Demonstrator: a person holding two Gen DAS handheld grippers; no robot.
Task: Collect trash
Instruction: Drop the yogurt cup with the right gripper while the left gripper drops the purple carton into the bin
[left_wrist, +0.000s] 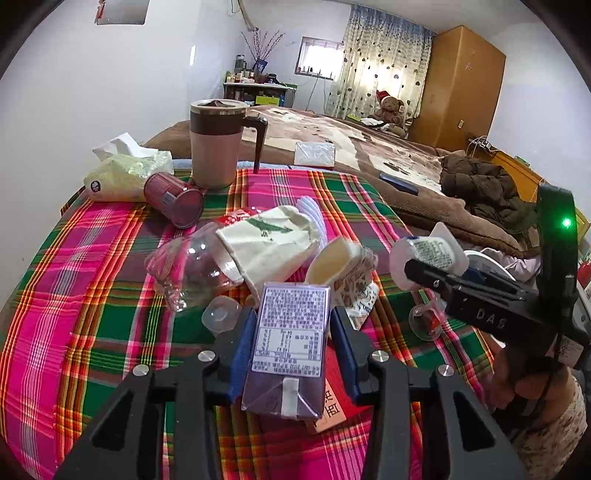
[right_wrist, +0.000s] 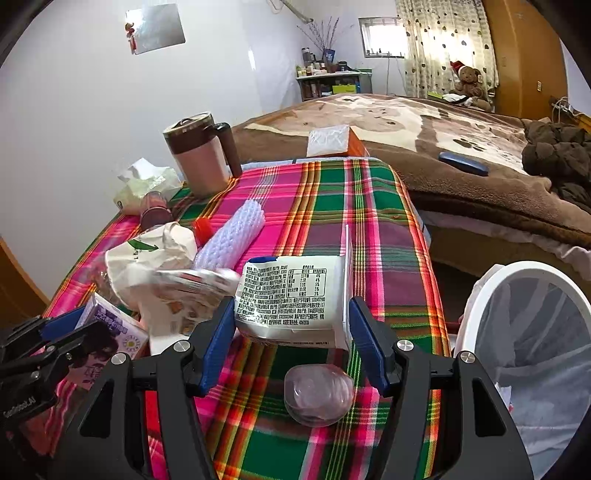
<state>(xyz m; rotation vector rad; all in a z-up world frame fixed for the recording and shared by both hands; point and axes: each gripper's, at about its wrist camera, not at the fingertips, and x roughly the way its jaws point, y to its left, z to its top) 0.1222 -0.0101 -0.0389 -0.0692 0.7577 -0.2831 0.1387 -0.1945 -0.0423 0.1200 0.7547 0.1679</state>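
Purple drink carton (left_wrist: 288, 339) sits clamped in my left jaws (left_wrist: 291, 328); my right jaws (right_wrist: 291, 325) grip a white yogurt cup (right_wrist: 295, 295) above the plaid tabletop (right_wrist: 332, 206).

The cloth (left_wrist: 92, 295) over my desk is plaid: hot pink, green and dark purple, crossed by thin yellow and orange lines. My left tongs (left_wrist: 291, 332) are black with blue pads, and the carton (left_wrist: 290, 347) between them is purple with a pale printed label. At upper left in the left view stands a pink mug (left_wrist: 216, 144) with a brown band; the can (left_wrist: 173, 199) beside it is dark red. My right tongs (right_wrist: 291, 332) show a white pouch (right_wrist: 291, 295) with black print. The bin (right_wrist: 476, 299) is white. The curtain (left_wrist: 384, 62) is pale with dark hearts.
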